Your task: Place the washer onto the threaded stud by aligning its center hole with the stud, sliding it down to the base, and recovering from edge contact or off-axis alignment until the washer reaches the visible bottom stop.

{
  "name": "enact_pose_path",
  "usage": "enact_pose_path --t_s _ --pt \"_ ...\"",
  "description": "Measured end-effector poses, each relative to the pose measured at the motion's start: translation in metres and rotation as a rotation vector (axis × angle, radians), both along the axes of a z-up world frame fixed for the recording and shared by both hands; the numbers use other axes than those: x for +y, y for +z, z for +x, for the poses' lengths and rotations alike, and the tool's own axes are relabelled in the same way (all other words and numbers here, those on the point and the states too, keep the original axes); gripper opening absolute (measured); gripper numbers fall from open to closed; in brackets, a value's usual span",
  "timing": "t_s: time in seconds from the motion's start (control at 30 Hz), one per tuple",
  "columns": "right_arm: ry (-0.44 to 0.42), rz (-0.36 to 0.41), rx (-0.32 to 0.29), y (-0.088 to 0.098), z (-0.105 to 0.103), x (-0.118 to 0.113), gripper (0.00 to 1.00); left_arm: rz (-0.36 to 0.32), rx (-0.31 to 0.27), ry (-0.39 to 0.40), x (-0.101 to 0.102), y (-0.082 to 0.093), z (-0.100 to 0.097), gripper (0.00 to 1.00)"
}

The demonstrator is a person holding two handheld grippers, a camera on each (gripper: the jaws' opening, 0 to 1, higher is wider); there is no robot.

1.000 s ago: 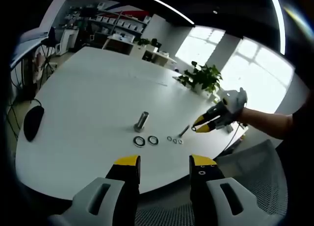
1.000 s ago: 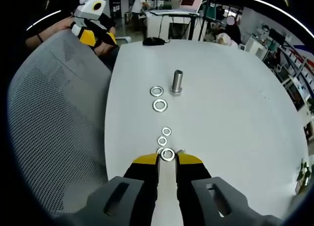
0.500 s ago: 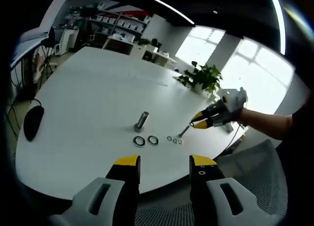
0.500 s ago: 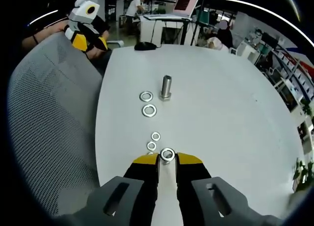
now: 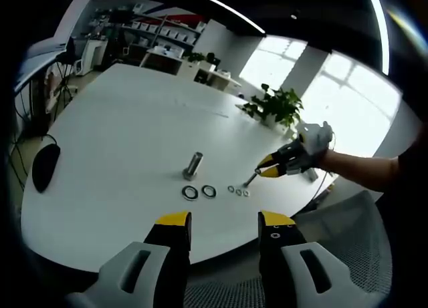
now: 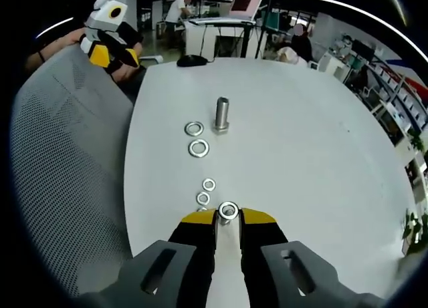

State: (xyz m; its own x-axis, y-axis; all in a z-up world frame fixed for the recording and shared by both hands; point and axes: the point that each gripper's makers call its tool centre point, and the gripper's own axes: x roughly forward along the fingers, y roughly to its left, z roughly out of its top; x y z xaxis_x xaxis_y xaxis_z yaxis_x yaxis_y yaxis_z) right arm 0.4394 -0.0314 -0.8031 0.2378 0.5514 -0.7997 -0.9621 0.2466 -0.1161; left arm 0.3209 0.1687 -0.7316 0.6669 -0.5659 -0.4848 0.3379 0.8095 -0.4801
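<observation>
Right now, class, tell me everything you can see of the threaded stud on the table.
The threaded stud is a short, shiny, metallic cylinder standing upright on a wider base on the white table. Nothing sits on it and no gripper touches it. Two large washers lie flat beside its base, apart from it. In the left gripper view the stud stands just beyond those washers. Its threads are too small to make out.
</observation>
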Motion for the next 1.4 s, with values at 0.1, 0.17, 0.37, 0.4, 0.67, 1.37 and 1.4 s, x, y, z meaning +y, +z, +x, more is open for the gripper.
enact_pose_path --t_s 0.1,0.17,0.37,0.4,0.67,1.37,1.4 --pt "-0.001 -0.004 0.002 -0.001 0.001 0.000 0.14 0.000 0.000 0.001 0.000 0.000 0.000 0.38" --pt "-0.005 -0.003 0.004 -0.001 0.001 -0.001 0.14 0.000 -0.001 0.001 0.000 0.001 0.000 0.38" --pt "-0.012 -0.003 0.003 -0.001 0.001 -0.003 0.14 -0.001 -0.001 0.000 0.000 0.000 0.000 0.38" --pt "-0.014 -0.001 0.007 -0.002 0.001 -0.004 0.14 -0.001 -0.001 0.000 0.000 0.000 0.000 0.38" --pt "-0.015 -0.007 0.015 -0.008 0.000 -0.005 0.14 0.002 0.001 -0.001 0.000 -0.001 0.000 0.38" --pt "-0.011 -0.065 0.068 -0.040 0.002 -0.004 0.13 0.006 0.006 -0.002 0.000 -0.001 0.000 0.38" --pt "-0.009 -0.071 0.068 -0.042 0.002 -0.004 0.13 0.006 0.006 -0.002 0.000 -0.001 0.000 0.38"
